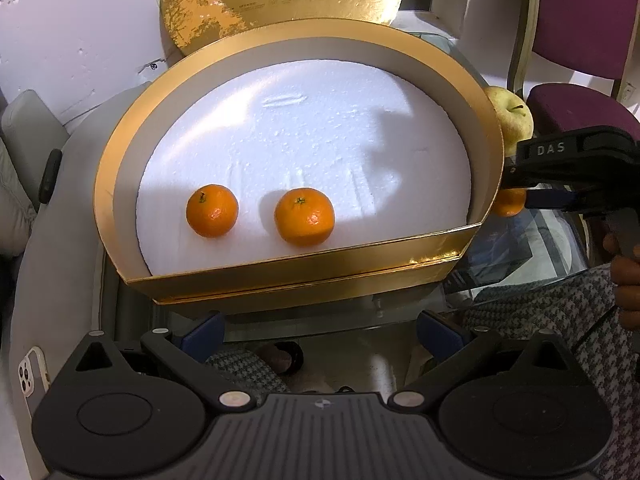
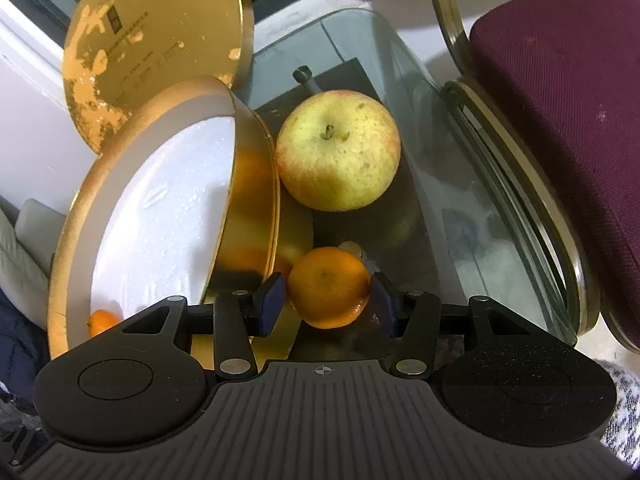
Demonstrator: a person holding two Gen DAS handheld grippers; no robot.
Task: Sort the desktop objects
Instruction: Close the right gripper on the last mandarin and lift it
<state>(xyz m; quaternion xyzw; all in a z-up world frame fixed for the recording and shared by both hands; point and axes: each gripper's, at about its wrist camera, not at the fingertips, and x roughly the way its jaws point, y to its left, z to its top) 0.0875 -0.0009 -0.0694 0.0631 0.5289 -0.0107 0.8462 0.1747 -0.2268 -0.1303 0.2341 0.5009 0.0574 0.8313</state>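
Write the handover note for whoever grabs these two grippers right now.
Right gripper: fingers shut on a tangerine sitting on the glass table, just outside the gold box.
Left gripper: open, empty, hovering at the box's near wall.
Done: two tangerines lie on the white foam inside the box.
Left: lift the gripped tangerine into the box; the apple remains on the table beside the box, untouched. The gold lid leans behind the box.

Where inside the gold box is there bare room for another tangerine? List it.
Free: the white foam behind both tangerines, out to the box rim. Crowded: outside, where the right gripper grips a tangerine beside the apple.
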